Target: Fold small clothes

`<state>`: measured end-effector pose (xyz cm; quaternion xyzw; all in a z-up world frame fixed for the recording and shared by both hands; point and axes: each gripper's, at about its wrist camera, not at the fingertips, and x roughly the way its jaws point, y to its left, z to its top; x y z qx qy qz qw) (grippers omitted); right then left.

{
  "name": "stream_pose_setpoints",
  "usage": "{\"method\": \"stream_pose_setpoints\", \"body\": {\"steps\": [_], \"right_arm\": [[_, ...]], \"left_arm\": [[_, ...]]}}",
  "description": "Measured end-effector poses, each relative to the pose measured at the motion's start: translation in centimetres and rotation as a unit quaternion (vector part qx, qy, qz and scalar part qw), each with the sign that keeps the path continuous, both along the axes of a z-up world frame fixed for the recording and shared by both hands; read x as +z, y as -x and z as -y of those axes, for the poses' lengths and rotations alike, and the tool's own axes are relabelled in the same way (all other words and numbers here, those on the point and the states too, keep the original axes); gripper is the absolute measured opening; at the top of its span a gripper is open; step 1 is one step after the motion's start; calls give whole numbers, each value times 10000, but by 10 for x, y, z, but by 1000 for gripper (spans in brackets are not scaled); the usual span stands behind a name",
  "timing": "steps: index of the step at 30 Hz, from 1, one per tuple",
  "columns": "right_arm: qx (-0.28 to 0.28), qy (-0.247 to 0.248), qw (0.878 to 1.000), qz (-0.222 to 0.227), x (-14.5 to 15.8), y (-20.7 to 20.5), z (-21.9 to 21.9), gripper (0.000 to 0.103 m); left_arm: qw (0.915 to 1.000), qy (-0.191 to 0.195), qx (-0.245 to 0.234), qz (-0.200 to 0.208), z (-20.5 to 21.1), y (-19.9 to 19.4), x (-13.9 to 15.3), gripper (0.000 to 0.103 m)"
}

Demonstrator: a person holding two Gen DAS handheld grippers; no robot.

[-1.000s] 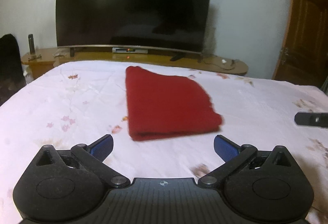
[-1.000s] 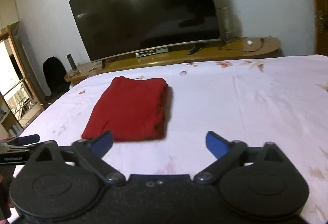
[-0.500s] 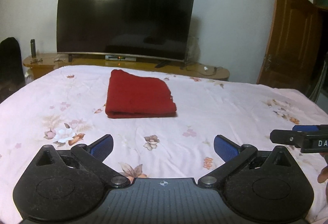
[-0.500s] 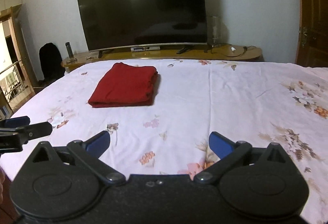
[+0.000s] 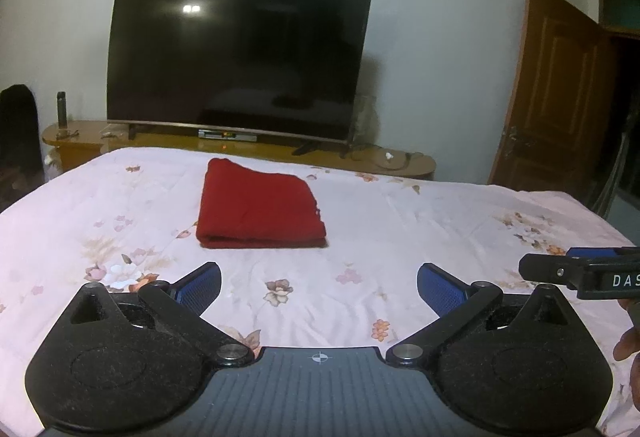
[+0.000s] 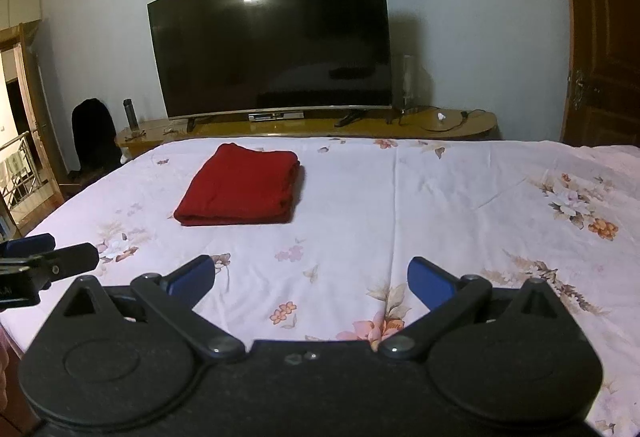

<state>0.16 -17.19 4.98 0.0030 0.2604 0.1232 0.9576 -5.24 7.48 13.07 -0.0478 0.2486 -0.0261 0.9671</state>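
I am looking across a wide bed [image 5: 440,221] covered in a pale pink floral sheet, with a large dark television [image 5: 236,57] on a low wooden stand beyond its far edge. I use the television as my landmark.

On the bed, in front of the television and toward its left half, lies the red garment [image 5: 258,211]. It is already folded into a neat, flat, layered rectangle. Its long axis runs away from me, toward the television, and the thick folded edge faces me.

Both of my tools sit at the near side of the bed, well apart from the garment. The left gripper [image 5: 319,287] has its blue-padded fingers [image 5: 200,283] spread wide, grasping nothing; the garment lies ahead of it and only slightly to the left. The right gripper [image 6: 310,279] is likewise spread wide and empty; from it the garment lies ahead and clearly off to the left. I judge the left gripper the better lined up of the two.

Judging by the tidy stack, I think this garment is finished. Any further move would mean reaching forward, toward the television, to the near folded edge.
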Motion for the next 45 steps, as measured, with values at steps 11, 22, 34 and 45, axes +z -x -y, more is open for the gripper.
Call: {"method": "stream_pose_setpoints", "body": {"steps": [11, 22, 34, 45], "right_arm": [[-88, -16, 10000, 14, 3, 5, 1, 102], [-126, -10, 9999, 45, 4, 6, -2, 102], [-109, 3, 9999, 51, 4, 2, -8, 102], [-104, 13, 9999, 73, 3, 1, -10, 102]], "left_arm": [[10000, -14, -80, 18, 2, -1, 2, 103], [9999, -25, -103, 10, 0, -3, 2, 103], [10000, -41, -72, -10, -5, -6, -1, 103], [9999, -64, -80, -34, -6, -9, -3, 103]]}}
